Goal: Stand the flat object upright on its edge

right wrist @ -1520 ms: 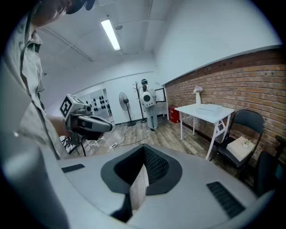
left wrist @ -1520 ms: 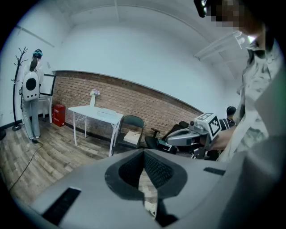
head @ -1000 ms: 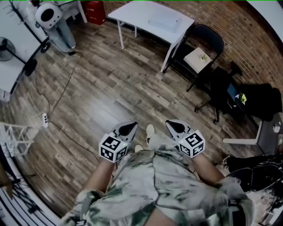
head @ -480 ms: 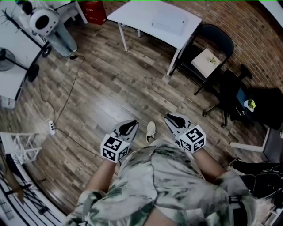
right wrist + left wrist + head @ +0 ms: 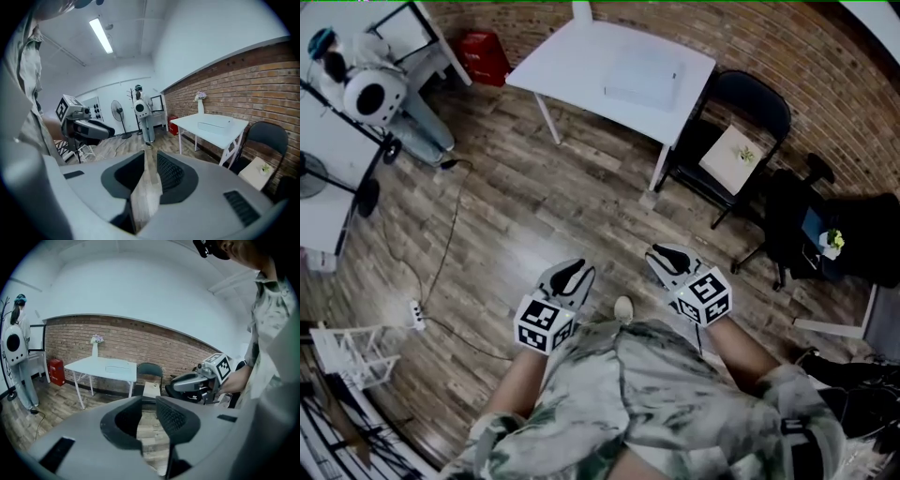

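left gripper view: my left gripper (image 5: 148, 405) has its jaws slightly apart, they've just been opening, only floorboards showing in the gap. my right gripper (image 5: 150, 163) is the same, parted a touch wider, nothing between. well ahead of both tips stands the white table (image 5: 572, 58), and the flat object (image 5: 642, 80) lies flat on top. a dark chair (image 5: 764, 94) sits just beside the table.

The right gripper (image 5: 150, 158), fingers (image 5: 171, 173) just opening and empty, faces a white table (image 5: 213, 127) by a brick wall (image 5: 262, 89).
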A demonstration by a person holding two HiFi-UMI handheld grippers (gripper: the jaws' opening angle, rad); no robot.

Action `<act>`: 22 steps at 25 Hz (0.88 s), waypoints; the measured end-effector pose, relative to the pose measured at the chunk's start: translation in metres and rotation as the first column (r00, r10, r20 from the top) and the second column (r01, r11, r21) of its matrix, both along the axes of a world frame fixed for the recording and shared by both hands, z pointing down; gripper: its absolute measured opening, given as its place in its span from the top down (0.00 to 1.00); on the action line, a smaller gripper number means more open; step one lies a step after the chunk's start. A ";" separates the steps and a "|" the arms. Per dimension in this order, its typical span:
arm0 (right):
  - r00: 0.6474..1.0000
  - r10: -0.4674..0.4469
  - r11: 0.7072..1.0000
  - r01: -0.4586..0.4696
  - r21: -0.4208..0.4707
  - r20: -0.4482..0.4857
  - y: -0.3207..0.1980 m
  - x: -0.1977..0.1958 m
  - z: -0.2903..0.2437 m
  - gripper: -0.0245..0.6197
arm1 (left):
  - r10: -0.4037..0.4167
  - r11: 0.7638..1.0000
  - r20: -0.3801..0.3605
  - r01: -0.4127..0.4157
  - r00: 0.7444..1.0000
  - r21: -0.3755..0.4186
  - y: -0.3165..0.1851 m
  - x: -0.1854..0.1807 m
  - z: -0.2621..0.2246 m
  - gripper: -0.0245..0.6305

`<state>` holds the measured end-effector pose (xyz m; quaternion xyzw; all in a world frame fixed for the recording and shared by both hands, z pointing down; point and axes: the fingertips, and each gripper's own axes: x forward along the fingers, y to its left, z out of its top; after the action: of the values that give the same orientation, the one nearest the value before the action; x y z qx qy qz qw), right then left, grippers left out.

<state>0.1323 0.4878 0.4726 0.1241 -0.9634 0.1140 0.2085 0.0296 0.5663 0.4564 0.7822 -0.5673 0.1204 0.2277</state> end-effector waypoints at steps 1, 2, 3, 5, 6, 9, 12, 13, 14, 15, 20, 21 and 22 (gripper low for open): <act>1.000 0.014 1.000 -0.014 -0.002 0.007 -0.009 -0.003 -0.002 0.80 | 0.006 1.000 0.000 -0.006 1.000 -0.008 -0.009 -0.004 0.001 0.82; 1.000 0.027 1.000 -0.027 -0.003 0.013 -0.019 -0.007 -0.003 0.80 | 0.013 1.000 -0.004 -0.013 1.000 -0.013 -0.018 -0.009 0.003 0.82; 0.999 0.042 0.999 -0.041 -0.007 0.013 -0.029 -0.011 -0.003 0.80 | 0.020 1.000 -0.011 -0.020 1.000 -0.017 -0.028 -0.015 0.004 0.81; 0.997 0.073 0.997 -0.073 -0.019 0.001 -0.047 -0.020 0.004 0.80 | 0.040 0.999 -0.032 -0.040 0.999 -0.024 -0.048 -0.029 0.008 0.80; 0.996 0.088 0.996 -0.088 -0.025 -0.007 -0.055 -0.025 0.008 0.80 | 0.050 0.998 -0.040 -0.052 0.998 -0.025 -0.058 -0.036 0.010 0.79; 0.992 0.128 0.991 -0.128 -0.026 -0.022 -0.083 -0.043 0.016 0.80 | 0.086 0.996 -0.052 -0.088 0.995 -0.032 -0.093 -0.063 0.022 0.79; 0.981 0.191 0.981 -0.192 -0.024 -0.036 -0.109 -0.060 0.016 0.80 | 0.155 0.986 -0.076 -0.158 0.985 -0.046 -0.127 -0.083 0.027 0.79; 0.976 0.213 0.977 -0.214 -0.019 -0.038 -0.119 -0.068 0.015 0.80 | 0.180 0.982 -0.077 -0.183 0.981 -0.039 -0.139 -0.091 0.024 0.79; 0.972 0.233 0.972 -0.234 -0.013 -0.039 -0.129 -0.078 0.013 0.80 | 0.203 0.978 -0.074 -0.206 0.976 -0.030 -0.151 -0.103 0.022 0.79; 0.967 0.252 0.968 -0.252 -0.009 -0.038 -0.140 -0.090 0.010 0.80 | 0.223 0.974 -0.073 -0.225 0.972 -0.024 -0.164 -0.115 0.020 0.79; 0.937 0.346 0.938 -0.347 -0.006 -0.039 -0.183 -0.143 -0.001 0.80 | 0.312 0.950 -0.067 -0.313 0.948 -0.009 -0.217 -0.176 0.008 0.79; 0.931 0.364 0.931 -0.364 -0.009 -0.041 -0.190 -0.152 -0.001 0.80 | 0.325 0.945 -0.065 -0.326 0.943 -0.007 -0.227 -0.189 0.006 0.79; 0.923 0.381 0.924 -0.382 -0.014 -0.043 -0.197 -0.161 -0.001 0.79 | 0.338 0.941 -0.063 -0.339 0.939 -0.008 -0.235 -0.201 0.006 0.79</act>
<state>-0.0288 0.2907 0.4718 0.3091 -0.9152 0.1605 0.2025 -0.1711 0.3313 0.4625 0.8692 -0.4162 0.1394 0.2278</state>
